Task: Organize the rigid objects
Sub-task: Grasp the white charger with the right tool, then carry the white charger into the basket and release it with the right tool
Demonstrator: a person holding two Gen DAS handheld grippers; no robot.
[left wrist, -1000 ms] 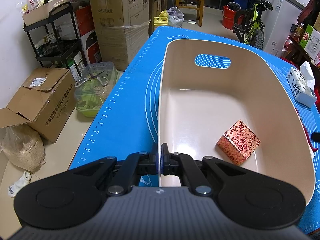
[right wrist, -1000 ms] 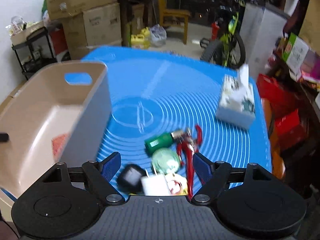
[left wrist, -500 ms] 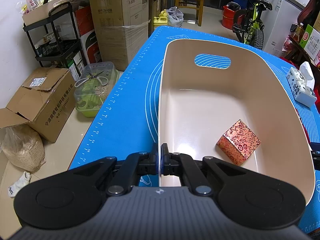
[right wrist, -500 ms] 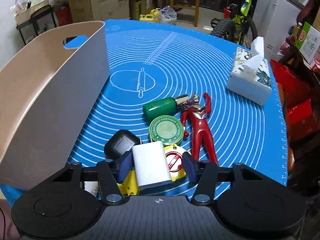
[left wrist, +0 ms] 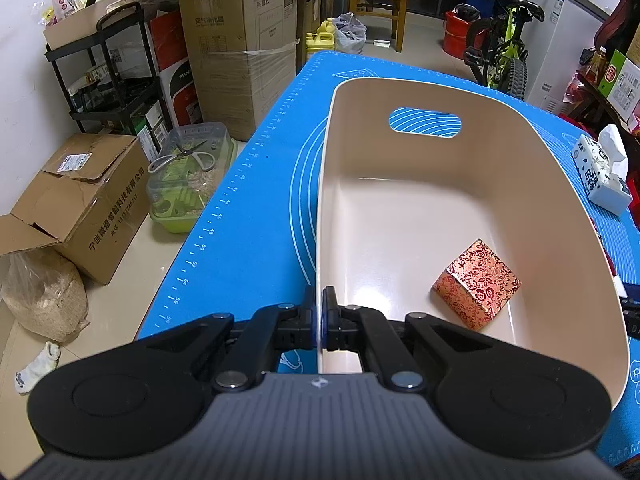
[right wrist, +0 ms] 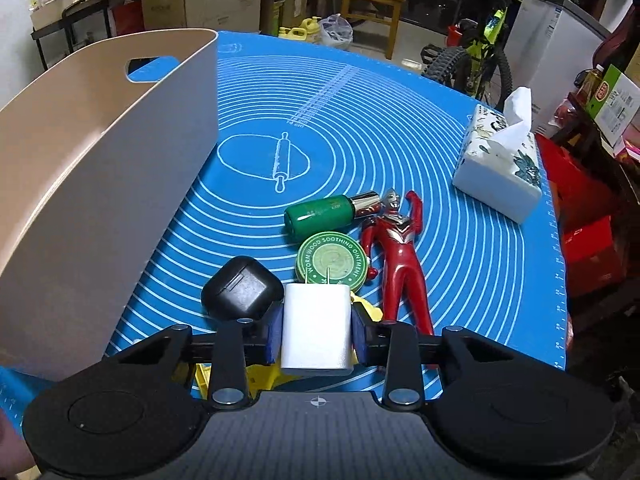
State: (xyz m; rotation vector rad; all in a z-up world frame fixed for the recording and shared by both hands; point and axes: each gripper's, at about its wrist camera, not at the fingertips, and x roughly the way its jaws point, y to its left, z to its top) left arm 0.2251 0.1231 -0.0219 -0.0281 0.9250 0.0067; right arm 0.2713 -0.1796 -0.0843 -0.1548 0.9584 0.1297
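Note:
My left gripper (left wrist: 321,312) is shut on the near left rim of the beige basket (left wrist: 325,200), which holds a red patterned box (left wrist: 476,284). My right gripper (right wrist: 316,334) is shut on a white plug charger (right wrist: 317,328), held just above the blue mat (right wrist: 400,120). Beyond it lie a black earbud case (right wrist: 240,294), a green ointment tin (right wrist: 331,262), a green bottle (right wrist: 326,216) and a red toy figure (right wrist: 396,248). The basket (right wrist: 92,152) stands to the left in the right wrist view.
A tissue box (right wrist: 500,172) sits at the mat's right side. A yellow object (right wrist: 260,376) lies under the right gripper. Cardboard boxes (left wrist: 80,200), a shelf rack and a green bin stand on the floor left of the table. A bicycle (right wrist: 472,56) stands behind.
My right gripper came down over the pile of objects, closed on the white charger and lifted it slightly. My left gripper has kept its hold on the basket rim.

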